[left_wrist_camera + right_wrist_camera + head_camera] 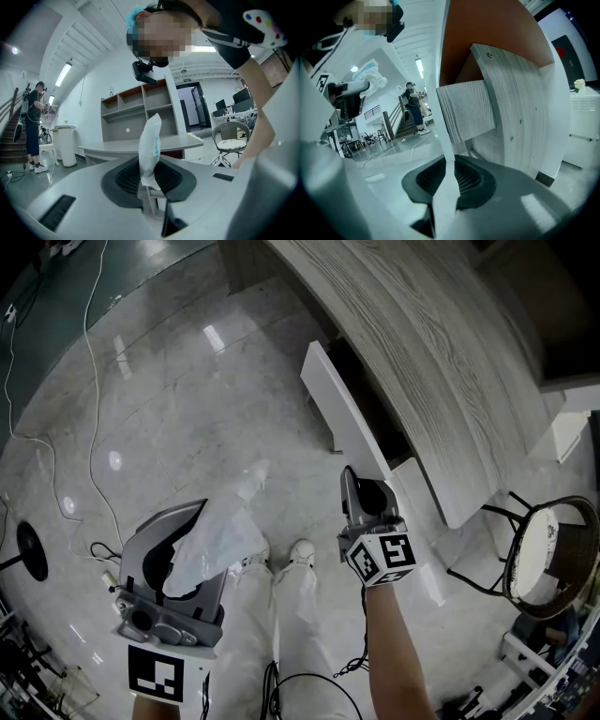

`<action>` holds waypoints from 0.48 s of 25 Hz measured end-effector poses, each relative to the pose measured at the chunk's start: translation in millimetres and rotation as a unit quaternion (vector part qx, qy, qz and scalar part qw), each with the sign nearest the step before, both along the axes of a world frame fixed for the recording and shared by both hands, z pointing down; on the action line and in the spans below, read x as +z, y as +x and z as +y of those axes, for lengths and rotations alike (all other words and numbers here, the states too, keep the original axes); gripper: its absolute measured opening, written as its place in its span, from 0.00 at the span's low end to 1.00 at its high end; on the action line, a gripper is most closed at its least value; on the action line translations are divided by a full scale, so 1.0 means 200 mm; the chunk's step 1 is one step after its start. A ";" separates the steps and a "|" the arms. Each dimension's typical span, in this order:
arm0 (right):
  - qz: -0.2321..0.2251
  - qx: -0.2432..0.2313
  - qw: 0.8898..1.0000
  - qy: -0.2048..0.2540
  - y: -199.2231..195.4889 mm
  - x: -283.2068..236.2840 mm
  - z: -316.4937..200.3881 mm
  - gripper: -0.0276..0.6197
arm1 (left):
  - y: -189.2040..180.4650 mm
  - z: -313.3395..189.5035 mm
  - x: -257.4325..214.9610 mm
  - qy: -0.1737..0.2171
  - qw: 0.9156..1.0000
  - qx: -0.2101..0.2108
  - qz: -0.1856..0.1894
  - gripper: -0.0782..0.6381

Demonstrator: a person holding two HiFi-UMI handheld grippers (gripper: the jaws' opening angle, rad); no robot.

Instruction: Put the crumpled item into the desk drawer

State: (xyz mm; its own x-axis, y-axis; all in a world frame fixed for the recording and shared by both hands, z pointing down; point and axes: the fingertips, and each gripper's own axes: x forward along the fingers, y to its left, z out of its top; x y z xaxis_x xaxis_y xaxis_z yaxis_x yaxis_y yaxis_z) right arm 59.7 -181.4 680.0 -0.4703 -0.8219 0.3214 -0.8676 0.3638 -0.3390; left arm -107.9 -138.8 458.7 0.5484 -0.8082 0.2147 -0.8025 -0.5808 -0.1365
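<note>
The left hand-held gripper is clenched on the crumpled item, a white, wrinkled packet standing upright out of its jaws. To its right, the right hand-held gripper grasps the drawer front, a thin white panel whose edge runs between both pads. The desk drawer stands pulled out, its dark opening just beyond that gripper, under the grey wood-grain worktop. The crumpled item is well apart from the drawer, above the glossy marble floor. Farther right of the right hand-held gripper stands a round-seated chair.
</note>
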 end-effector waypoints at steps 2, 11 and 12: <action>0.011 0.004 1.000 -0.006 0.00 0.02 0.00 0.14 | 0.00 0.00 0.00 0.000 1.000 0.001 -0.002 0.20; 0.038 0.042 0.998 -0.017 0.07 -0.02 0.08 0.14 | 0.04 0.00 -0.06 0.010 1.000 0.006 -0.006 0.20; 0.050 0.045 0.998 -0.017 0.08 -0.05 0.11 0.09 | 0.05 0.00 -0.08 0.013 1.000 0.008 -0.005 0.20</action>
